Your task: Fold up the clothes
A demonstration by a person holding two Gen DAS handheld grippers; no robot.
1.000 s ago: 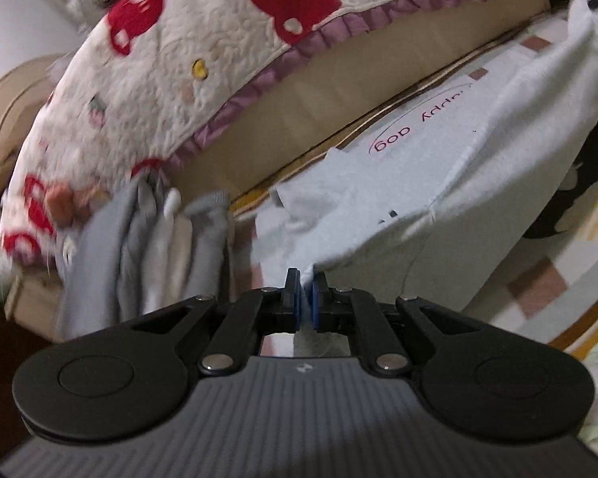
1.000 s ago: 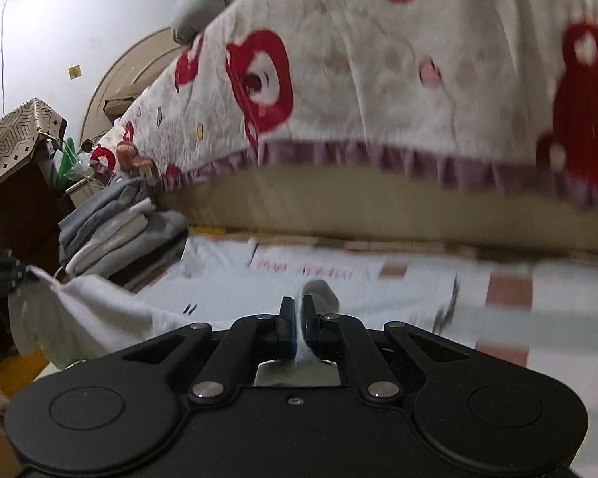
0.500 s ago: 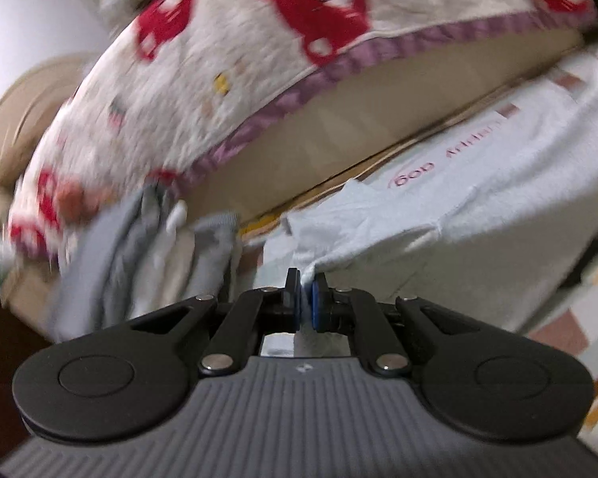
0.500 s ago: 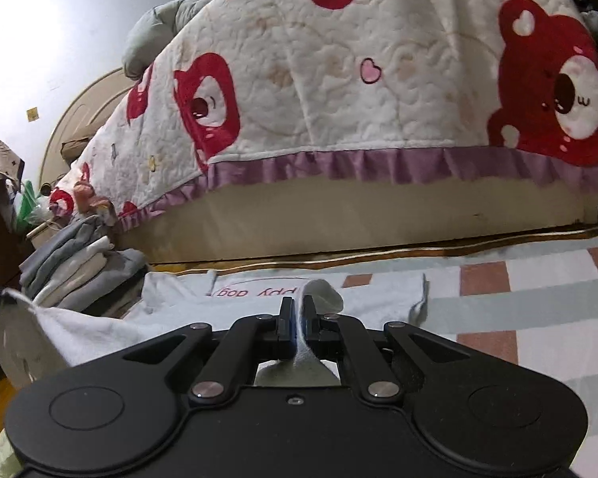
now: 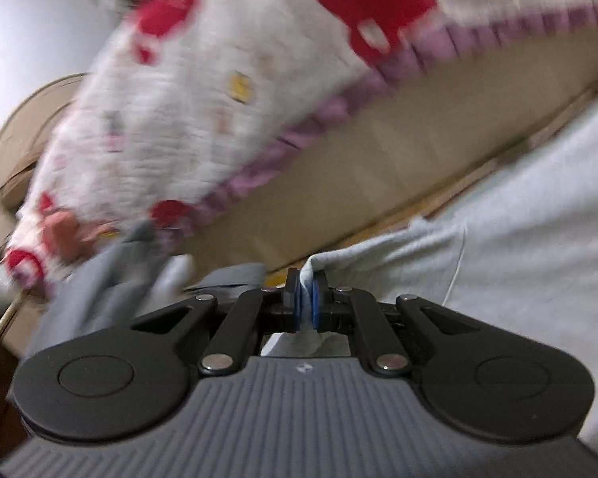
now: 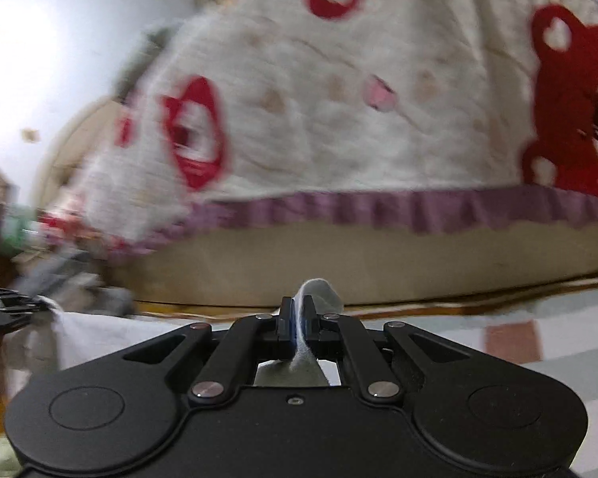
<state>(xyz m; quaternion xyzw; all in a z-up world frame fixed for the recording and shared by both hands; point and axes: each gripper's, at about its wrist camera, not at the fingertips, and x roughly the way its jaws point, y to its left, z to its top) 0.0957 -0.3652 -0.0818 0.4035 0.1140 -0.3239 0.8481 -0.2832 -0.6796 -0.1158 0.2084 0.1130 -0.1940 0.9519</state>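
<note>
A pale grey T-shirt (image 5: 518, 231) hangs between my two grippers, held off the floor mat. My left gripper (image 5: 306, 298) is shut on one edge of it, cloth pinched between the blue pads. My right gripper (image 6: 297, 316) is shut on another edge, with a fold of the T-shirt (image 6: 319, 290) sticking up past the tips. In the right wrist view the left gripper (image 6: 8, 310) shows at the far left with the shirt stretching from it. Both views are motion-blurred.
A bed with a white quilt printed with red bears (image 6: 339, 99) and a purple frill stands close ahead. A stack of folded grey and white clothes (image 5: 111, 271) lies at its foot on the left. A checked floor mat (image 6: 538, 330) lies below.
Both grippers have moved forward toward the bed with the shirt. The printed front of the shirt has left both views, and the bed looms larger.
</note>
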